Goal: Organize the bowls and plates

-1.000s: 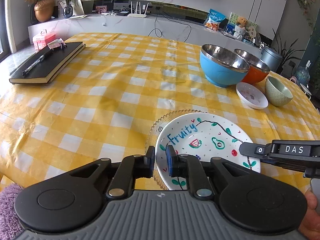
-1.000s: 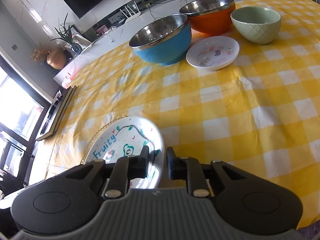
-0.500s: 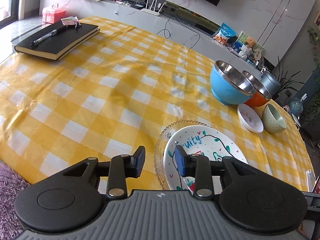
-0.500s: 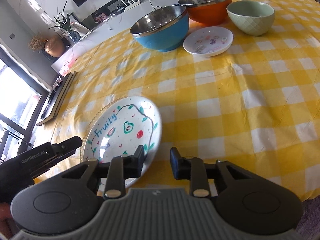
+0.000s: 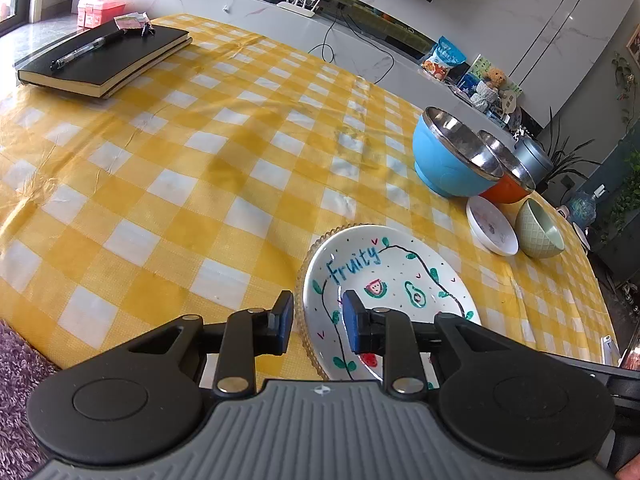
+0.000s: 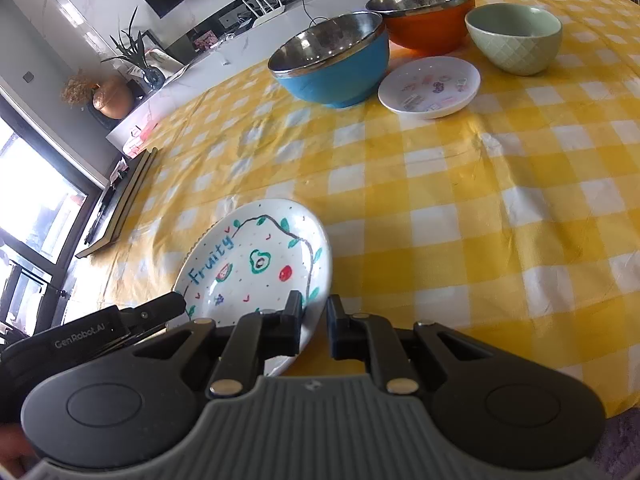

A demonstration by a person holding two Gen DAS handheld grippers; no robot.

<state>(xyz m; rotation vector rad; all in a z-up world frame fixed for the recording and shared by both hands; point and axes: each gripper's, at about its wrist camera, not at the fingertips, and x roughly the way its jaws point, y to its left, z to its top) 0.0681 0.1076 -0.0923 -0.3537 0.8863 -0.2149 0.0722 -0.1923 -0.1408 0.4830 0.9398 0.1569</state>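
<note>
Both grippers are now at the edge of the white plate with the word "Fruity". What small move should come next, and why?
Probably lift it a little with both grippers together. The right gripper has just been closing on the near rim of the white "Fruity" plate; the left gripper has also been closing, and it straddles the opposite rim. The plate sits on a beaded glass plate on the yellow checked tablecloth.

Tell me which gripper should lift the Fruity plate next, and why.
Probably the right gripper: its jaws have just been closing and now straddle the Fruity plate at its near rim. The left gripper also straddles the rim but stands wider.
</note>
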